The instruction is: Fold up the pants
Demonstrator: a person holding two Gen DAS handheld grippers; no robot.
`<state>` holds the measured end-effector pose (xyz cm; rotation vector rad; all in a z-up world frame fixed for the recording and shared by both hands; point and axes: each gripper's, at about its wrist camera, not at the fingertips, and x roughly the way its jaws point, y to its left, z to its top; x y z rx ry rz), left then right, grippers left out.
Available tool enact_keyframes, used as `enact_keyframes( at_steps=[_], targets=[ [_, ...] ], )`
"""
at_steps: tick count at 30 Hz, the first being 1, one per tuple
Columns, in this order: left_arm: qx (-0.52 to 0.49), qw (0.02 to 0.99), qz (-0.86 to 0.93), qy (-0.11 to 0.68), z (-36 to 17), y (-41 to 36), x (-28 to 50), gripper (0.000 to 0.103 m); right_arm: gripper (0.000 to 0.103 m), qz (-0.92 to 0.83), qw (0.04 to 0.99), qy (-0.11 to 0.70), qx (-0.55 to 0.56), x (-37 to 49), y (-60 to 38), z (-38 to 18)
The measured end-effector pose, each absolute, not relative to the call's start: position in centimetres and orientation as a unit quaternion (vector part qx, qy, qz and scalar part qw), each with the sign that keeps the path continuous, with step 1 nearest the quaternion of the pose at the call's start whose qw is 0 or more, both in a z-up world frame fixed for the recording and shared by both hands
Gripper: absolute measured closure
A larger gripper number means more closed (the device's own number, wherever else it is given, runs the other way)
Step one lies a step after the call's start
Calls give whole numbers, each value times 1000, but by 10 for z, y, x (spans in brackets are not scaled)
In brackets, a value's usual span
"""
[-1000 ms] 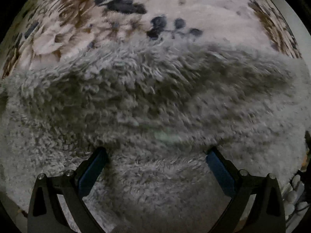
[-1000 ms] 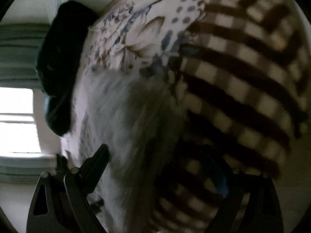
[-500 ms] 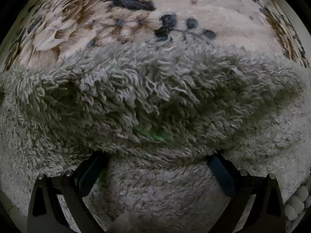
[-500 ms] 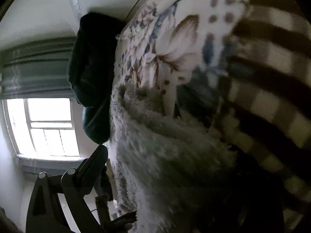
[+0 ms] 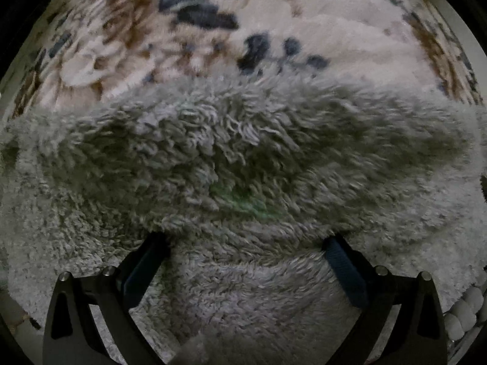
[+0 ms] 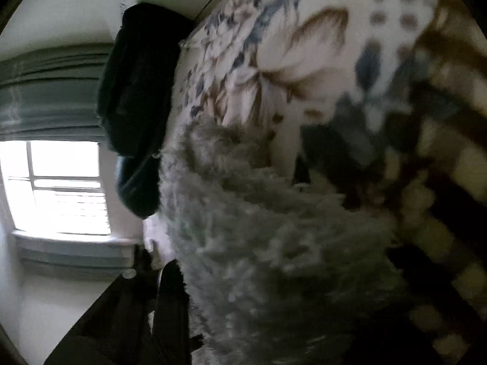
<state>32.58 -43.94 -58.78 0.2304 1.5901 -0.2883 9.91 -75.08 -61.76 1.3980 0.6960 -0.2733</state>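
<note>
The pants (image 5: 243,140) are thick grey shaggy fleece and fill most of the left wrist view, lying on a floral blanket (image 5: 304,15). A folded ridge of them runs across, just above my left gripper (image 5: 245,240). That gripper points down, open wide, with fleece lying between its fingers and over their tips. In the right wrist view the pants (image 6: 258,228) bulge up close. My right gripper (image 6: 243,276) is closing on this bunch. Its left finger (image 6: 170,276) presses into the fleece edge, and the right finger is buried in the pile.
A brown-and-cream checked blanket (image 6: 441,152) lies right of the floral blanket (image 6: 289,60). A dark garment (image 6: 137,91) hangs at the bed's far edge, with a bright window (image 6: 61,182) beyond. A white knobbly thing (image 5: 462,313) sits at the pants' lower right.
The right gripper's left finger has swung inward against the fleece, which now looms closer. The right view has turned toward the window. In the left view the fleece ridge has shifted slightly.
</note>
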Motion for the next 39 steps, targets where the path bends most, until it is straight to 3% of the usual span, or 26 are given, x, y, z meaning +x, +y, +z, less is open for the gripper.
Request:
enact_keyframes(
  at_steps=[7,14,18,24,26,28,30,34,39],
  targets=[
    [33,699,-128,703,-535,-400,331,0,79,-88,765,332,545,135,-691,-518],
    [-51,729,-86,678,-485,-283,329,0,79,7,801,367,474,200,-572,-441],
    [-84,742,-40,664,-473,-197,318,0,80,43,802,405,436,230,-499,-442],
    [-89,751,5,654,-476,-99,300,0,79,66,796,486,354,257,-368,-494],
    [-87,756,13,648,-482,-79,296,0,75,53,783,525,329,270,-333,-518],
    [-94,760,20,643,-482,-65,294,0,59,41,761,579,291,284,-299,-535],
    [-106,764,25,636,-477,-55,296,0,15,68,749,601,271,293,-273,-532],
    [-140,771,16,621,-461,-48,305,0,11,136,735,594,299,298,-262,-501],
    [-147,779,-34,609,-451,-80,324,0,11,84,751,577,310,275,-338,-464]
  ],
)
